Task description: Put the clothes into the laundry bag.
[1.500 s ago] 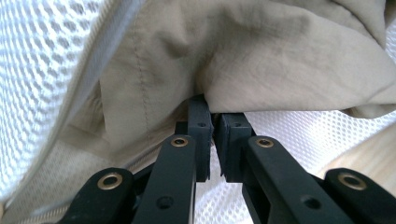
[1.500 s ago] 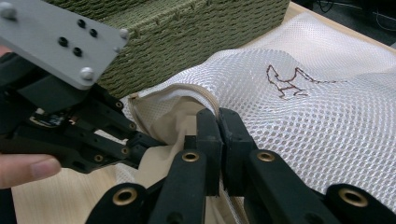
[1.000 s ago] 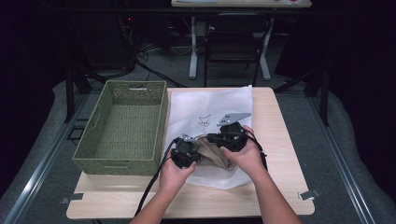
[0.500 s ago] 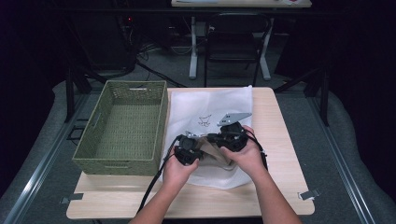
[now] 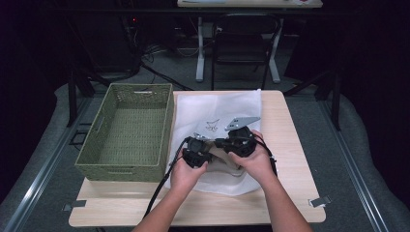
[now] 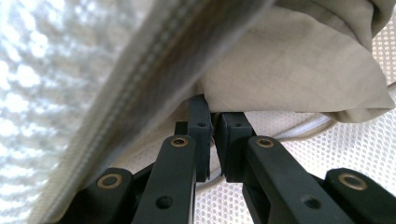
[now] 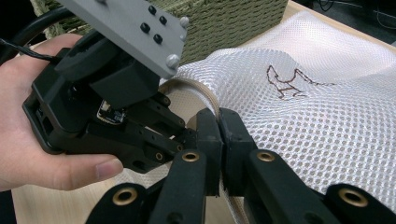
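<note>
Beside the green woven basket, both grippers pinch the soft, limp white mesh laundry bag's beige opening hem; left gripper also clamps beige cloth, right gripper the mesh edge.

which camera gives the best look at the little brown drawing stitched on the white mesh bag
The right gripper view: the brown drawing lies close up and sharp on the white mesh bag. In the high view the drawing is a tiny dark mark. The left gripper view gives beige cloth instead.

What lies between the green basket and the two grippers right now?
In the high view, only white mesh bag lies between basket and left gripper; both grippers pinch its beige edge.
</note>
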Action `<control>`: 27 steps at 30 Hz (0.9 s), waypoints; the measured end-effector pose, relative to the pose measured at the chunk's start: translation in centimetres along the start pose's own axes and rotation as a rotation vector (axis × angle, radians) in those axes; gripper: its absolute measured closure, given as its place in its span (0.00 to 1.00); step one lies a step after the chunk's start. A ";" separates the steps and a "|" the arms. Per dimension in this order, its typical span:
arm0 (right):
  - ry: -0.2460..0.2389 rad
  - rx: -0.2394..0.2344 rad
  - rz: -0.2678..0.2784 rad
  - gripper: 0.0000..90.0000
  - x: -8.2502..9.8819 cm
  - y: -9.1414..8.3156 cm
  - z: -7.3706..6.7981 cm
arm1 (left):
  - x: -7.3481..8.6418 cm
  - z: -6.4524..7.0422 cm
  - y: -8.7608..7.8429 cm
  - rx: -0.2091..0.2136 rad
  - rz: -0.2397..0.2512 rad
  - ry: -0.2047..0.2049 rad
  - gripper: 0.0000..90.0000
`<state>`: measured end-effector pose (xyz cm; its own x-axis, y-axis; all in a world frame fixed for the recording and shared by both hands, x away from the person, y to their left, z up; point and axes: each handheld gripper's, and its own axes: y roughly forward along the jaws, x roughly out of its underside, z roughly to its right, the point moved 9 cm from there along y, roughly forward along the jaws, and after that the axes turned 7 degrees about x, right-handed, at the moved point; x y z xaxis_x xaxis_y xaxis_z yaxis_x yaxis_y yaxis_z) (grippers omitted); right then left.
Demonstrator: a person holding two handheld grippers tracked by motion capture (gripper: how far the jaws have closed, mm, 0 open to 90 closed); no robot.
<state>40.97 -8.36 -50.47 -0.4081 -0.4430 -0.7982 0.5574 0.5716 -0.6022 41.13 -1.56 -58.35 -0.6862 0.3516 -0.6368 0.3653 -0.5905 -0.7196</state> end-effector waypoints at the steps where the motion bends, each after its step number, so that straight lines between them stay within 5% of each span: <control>1: 0.000 0.001 0.000 0.98 0.0 0.0 0.0 | -0.1 0.0 0.0 0.000 0.001 0.005 0.94; 27: 0.001 0.002 -0.013 0.98 0.3 0.1 0.1 | -1.3 -0.4 -0.4 -0.003 0.009 -0.014 0.94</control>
<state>41.01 -8.48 -50.79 -0.4163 -0.4496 -0.7903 0.5534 0.5644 -0.6126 42.12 -1.45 -57.36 -0.6917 0.3360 -0.6392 0.3736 -0.5910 -0.7150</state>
